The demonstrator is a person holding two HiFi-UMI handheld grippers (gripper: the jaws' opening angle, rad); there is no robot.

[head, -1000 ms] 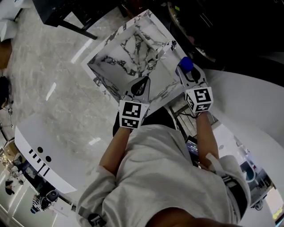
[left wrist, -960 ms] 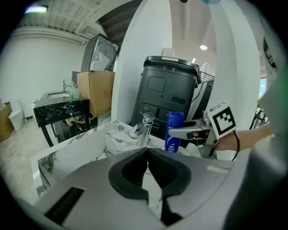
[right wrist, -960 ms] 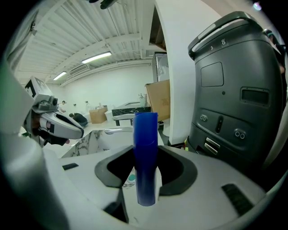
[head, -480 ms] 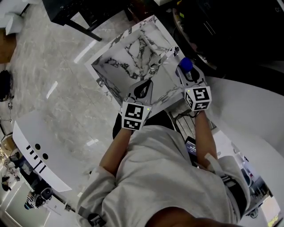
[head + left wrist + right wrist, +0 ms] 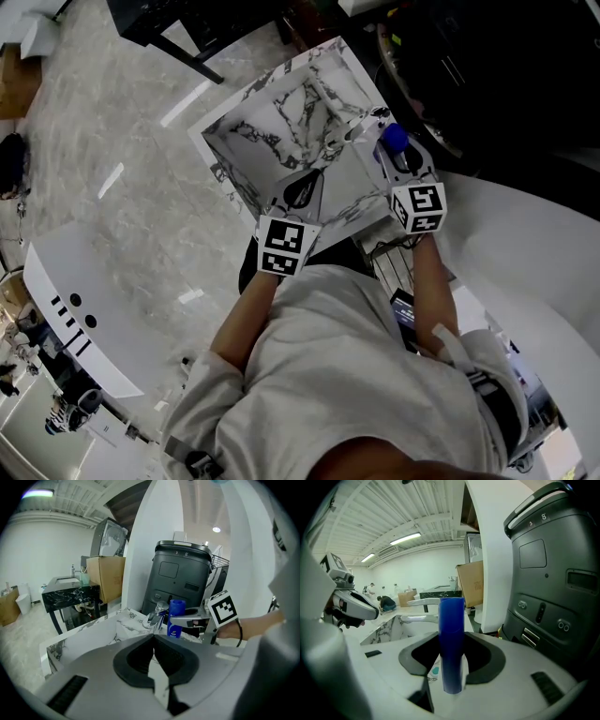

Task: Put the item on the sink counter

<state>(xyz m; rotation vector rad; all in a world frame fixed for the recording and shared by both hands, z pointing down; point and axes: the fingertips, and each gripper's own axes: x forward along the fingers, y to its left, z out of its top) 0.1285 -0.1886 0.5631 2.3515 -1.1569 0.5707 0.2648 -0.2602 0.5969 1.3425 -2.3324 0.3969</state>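
Your right gripper [image 5: 452, 654] is clamped on the blue bottle [image 5: 451, 620], which stands upright between the pads. The bottle's base drops out of sight behind the gripper body, so you cannot tell whether it touches the worktop [image 5: 359, 187]. From the head view only its blue cap shows, over the corner of the worktop just beside the faucet [image 5: 364, 122]. The print on its label is too small to read.

Your left gripper [image 5: 153, 638] has its jaws together with nothing between them. It hangs over the near edge of the marble sink basin [image 5: 281, 117] and covers part of that edge. The rest of the basin shows only veined stone.

Behind the sink stands a dark grey unit [image 5: 180, 576], its lower part cut off by the bottle and the right gripper.
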